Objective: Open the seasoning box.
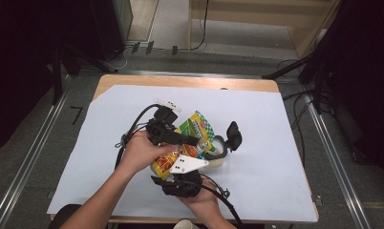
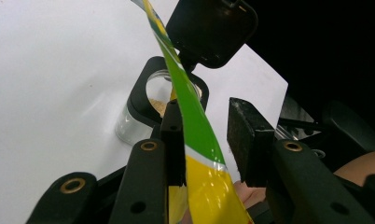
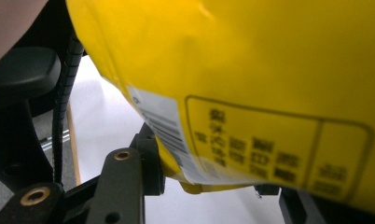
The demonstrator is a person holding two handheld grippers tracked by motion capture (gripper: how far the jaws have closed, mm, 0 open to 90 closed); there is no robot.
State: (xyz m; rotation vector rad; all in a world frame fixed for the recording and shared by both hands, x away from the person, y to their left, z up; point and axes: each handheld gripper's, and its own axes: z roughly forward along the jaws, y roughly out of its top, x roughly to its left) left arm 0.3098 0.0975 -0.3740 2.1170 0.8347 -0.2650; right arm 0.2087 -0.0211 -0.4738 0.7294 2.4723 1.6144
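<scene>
I hold the yellow-green snack bag (image 1: 190, 138) over the glass jar (image 2: 138, 122), whose black lid (image 2: 211, 29) stands flipped up. My left gripper (image 2: 209, 135) is a little open: 1 pad touches the bag edge, the other stands apart. My right gripper (image 3: 213, 179) seems to clamp the bag's bottom, though 1 jaw is hidden. I should tilt slowly, keeping the mouth above the opening on the white sheet (image 1: 276, 143).

A pale blue sheet (image 1: 133, 124) covers most of the wooden counter (image 1: 190, 81), whose bare far edge shows. Beyond it, cables (image 1: 199, 28) trail over the grey floor (image 1: 228, 52), and a light wooden unit (image 1: 276, 14) stands far right.
</scene>
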